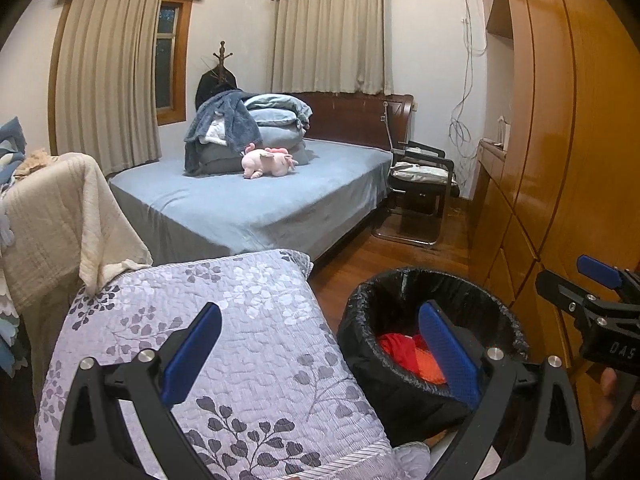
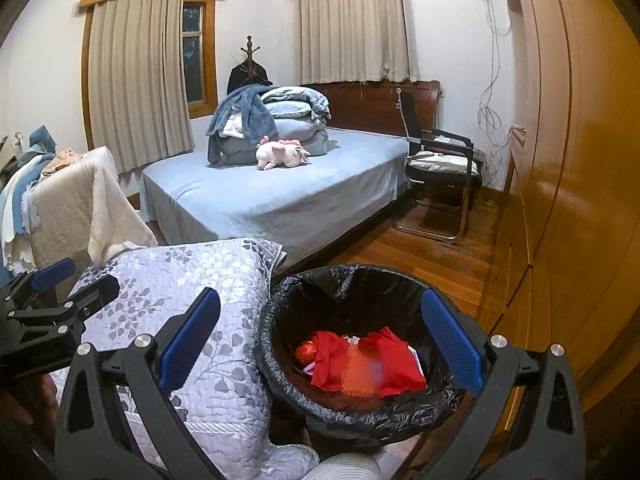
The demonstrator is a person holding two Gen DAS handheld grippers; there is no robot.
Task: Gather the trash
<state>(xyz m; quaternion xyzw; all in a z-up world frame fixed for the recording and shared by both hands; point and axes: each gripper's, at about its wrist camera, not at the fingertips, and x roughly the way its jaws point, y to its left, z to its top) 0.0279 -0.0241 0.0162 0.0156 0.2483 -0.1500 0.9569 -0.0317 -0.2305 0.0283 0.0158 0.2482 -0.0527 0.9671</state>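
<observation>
You look to be between pickups: the red trash [image 2: 360, 364] already lies inside the black-lined bin [image 2: 352, 280], so next you need to find another piece and reach for it. Left of the bin, your left gripper [image 1: 320, 352] hangs over the floral quilt [image 1: 240, 320], jaws spread wide, holding nothing. Your right gripper [image 2: 320, 350] hovers over the bin, equally wide and empty, touching nothing.
</observation>
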